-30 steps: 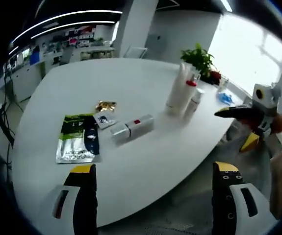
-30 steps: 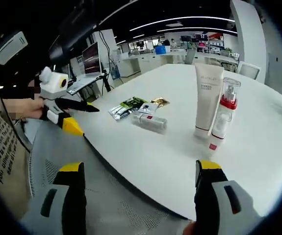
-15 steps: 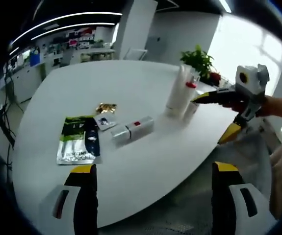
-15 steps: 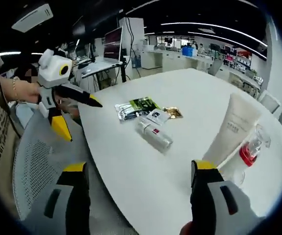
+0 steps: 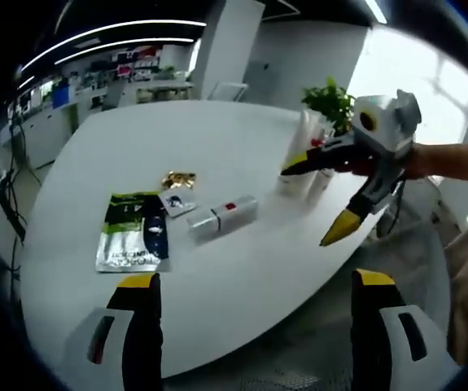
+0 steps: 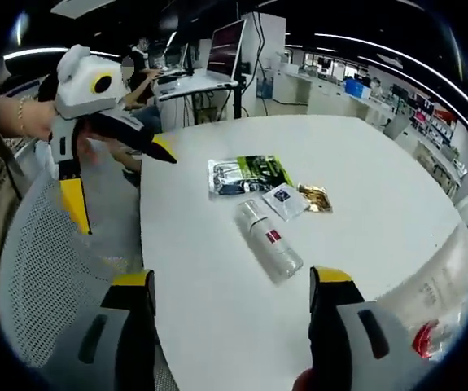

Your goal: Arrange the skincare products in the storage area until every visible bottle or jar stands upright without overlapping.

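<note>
A clear bottle with a red label (image 5: 221, 216) (image 6: 270, 240) lies on its side on the white table (image 5: 234, 130) (image 6: 364, 155). Beside it are a green sachet (image 5: 132, 232) (image 6: 246, 175), a small sachet (image 5: 174, 201) (image 6: 282, 195) and a gold packet (image 5: 177, 177) (image 6: 315, 198). A white tube (image 5: 302, 138) (image 6: 441, 285) stands upright next to a red-collared pump bottle (image 6: 433, 338). My left gripper (image 5: 255, 279) (image 6: 124, 191) is open off the table's edge. My right gripper (image 6: 229, 281) (image 5: 307, 205) hovers open over the table, in front of the tube, holding nothing.
A potted plant (image 5: 331, 98) stands at the table's far side. A grey mesh chair (image 6: 46, 277) sits by the near edge. Desks with a monitor (image 6: 221, 53) lie beyond. The table's wide far part has free room.
My right gripper has swung left over the table, and its view now centres the lying bottle, with the tube at the right edge. The left gripper has hardly moved.
</note>
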Tool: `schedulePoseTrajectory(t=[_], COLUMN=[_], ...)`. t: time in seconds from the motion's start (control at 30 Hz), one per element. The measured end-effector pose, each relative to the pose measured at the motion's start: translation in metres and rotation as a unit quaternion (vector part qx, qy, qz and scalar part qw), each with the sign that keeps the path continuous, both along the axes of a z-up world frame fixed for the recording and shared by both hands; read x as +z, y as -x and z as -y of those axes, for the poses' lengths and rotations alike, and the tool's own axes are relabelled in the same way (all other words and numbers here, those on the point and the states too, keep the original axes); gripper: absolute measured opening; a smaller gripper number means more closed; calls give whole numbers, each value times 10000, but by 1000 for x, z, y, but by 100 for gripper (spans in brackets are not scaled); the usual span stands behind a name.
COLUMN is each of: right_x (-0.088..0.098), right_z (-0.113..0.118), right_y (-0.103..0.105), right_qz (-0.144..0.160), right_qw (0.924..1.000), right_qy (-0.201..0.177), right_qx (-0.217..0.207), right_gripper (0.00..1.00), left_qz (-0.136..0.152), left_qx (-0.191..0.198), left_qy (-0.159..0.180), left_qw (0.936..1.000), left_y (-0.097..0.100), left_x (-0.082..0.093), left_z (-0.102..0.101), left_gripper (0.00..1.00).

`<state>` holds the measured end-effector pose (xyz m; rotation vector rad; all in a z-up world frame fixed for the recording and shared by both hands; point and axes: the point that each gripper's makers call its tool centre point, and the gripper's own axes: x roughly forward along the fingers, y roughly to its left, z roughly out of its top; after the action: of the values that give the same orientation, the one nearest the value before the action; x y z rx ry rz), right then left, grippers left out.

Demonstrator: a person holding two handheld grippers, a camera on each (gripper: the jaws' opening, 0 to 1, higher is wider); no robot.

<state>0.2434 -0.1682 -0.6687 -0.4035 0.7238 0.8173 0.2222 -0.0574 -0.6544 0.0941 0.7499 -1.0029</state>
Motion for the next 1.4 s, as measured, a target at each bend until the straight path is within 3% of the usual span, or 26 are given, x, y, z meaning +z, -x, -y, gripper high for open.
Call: schedulePoseTrajectory(t=[0.27,0.57,0.67,0.77,0.93,1.4], right_x=[-18,-38,-46,-55,-60,-72], right_z=[-4,-10,-10,-8,-13,-22], right_y=[-29,-49,-54,-60,-72,-78], right_qz=[-40,-159,-197,-302,-341,-406], right_qw=[9987,9963,9954,9958,9970,9899], right_qy=[341,543,625,656,577,989], right_qx=[386,644,693,560,390,929], right_gripper=[66,59,53,43,36,24], left_qz=[-17,-39,-47,-36,-58,-84], left_qx=[-6,88,104,137,200,219], left_qy=[-16,-12,-18,-39,-1,-11], left_qw=[10000,10000,9999,9999,9998,9997], left_y=[0,-3,-3,-4,-6,-6], left_x=[-1,-1,-2,-2,-2,-2], left_z=[0,-2,-2,-4,-5,-6], left_gripper=[95,95,95,95,95,94])
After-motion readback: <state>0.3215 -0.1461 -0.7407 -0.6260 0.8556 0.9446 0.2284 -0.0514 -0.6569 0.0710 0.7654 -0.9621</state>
